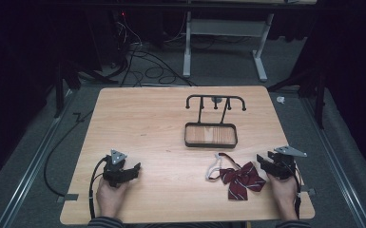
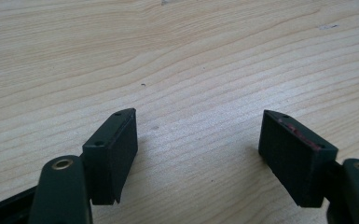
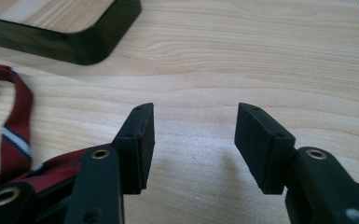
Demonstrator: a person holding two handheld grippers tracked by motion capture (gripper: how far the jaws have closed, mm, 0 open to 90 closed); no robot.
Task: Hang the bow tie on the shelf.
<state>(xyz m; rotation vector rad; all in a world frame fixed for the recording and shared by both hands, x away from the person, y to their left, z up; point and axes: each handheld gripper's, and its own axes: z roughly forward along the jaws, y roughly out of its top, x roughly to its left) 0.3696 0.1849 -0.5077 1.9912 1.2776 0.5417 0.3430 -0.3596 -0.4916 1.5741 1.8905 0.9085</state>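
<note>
Jaws stand apart on both: the left hand-held gripper point(image 1: 134, 170) rests on bare table point(image 1: 157, 118), the right hand-held gripper point(image 1: 261, 162) just beside the bow tie point(image 1: 240, 178). Rack point(image 1: 211, 128) stands behind the tie.

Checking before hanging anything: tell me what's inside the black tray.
The black tray shows only its bare wooden floor; the strip behind its near rim is hidden. The bow tie lies outside.

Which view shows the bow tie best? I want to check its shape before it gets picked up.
The high view: the whole bow tie lies flat on the table, with its strap curling toward the rack, just left of the right gripper. The right gripper view catches part of its striped strap at the left edge. The left gripper view faces bare wood.
</note>
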